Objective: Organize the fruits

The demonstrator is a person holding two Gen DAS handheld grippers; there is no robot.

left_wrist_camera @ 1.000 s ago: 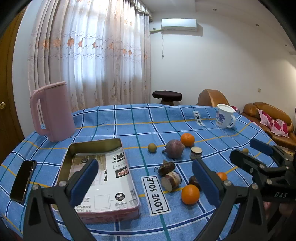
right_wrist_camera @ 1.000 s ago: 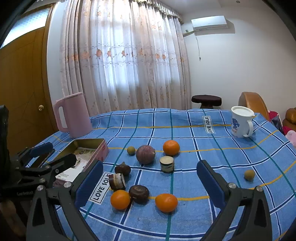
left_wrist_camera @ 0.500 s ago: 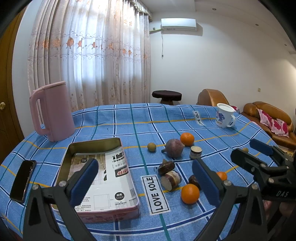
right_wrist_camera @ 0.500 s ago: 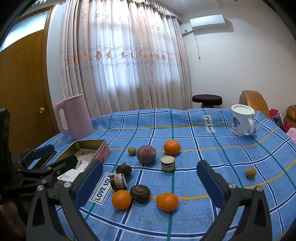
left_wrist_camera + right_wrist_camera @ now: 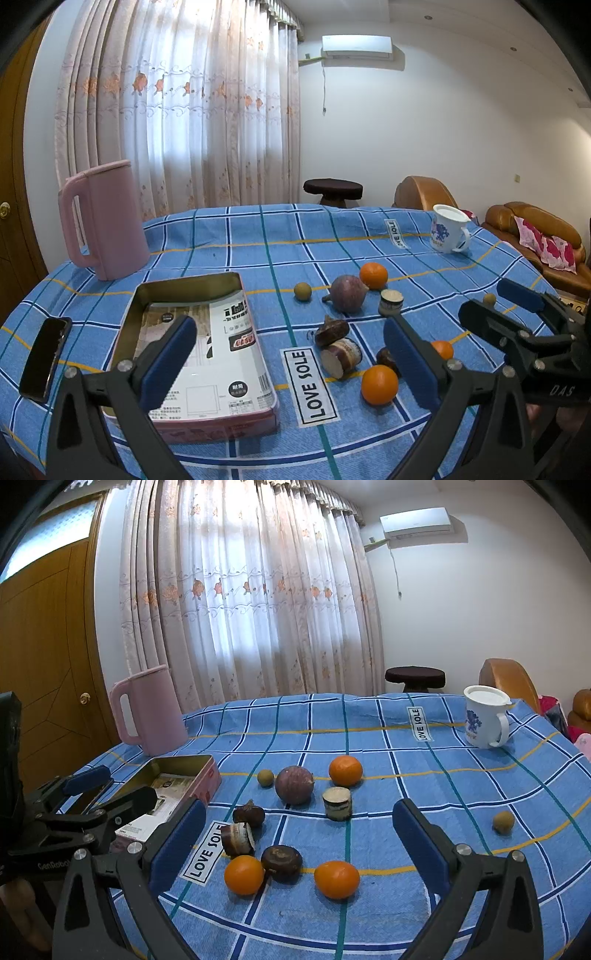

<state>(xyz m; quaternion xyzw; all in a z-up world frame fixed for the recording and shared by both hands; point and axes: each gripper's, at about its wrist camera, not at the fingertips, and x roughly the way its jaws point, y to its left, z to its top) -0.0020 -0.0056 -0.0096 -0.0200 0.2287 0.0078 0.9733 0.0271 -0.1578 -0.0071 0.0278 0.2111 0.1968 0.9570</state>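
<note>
Fruit lies scattered on the blue checked tablecloth (image 5: 424, 775): three oranges (image 5: 243, 874) (image 5: 336, 879) (image 5: 345, 770), a purple round fruit (image 5: 294, 785), dark brown pieces (image 5: 281, 857) (image 5: 248, 813), cut stubs (image 5: 337, 803) (image 5: 239, 839) and small tan balls (image 5: 265, 777) (image 5: 503, 822). A pink metal tin (image 5: 192, 354) with a printed sheet inside sits left of them. My left gripper (image 5: 288, 362) hovers open over the tin's right edge. My right gripper (image 5: 299, 845) hangs open above the near oranges. Both hold nothing.
A pink jug (image 5: 105, 221) stands at the back left, a white lidded mug (image 5: 484, 716) at the back right. A black phone (image 5: 44, 358) lies near the left table edge. A stool (image 5: 332, 190) and brown sofa (image 5: 535, 236) stand beyond the table.
Both views have shifted only slightly; the grippers stay open and no fruit has moved.
</note>
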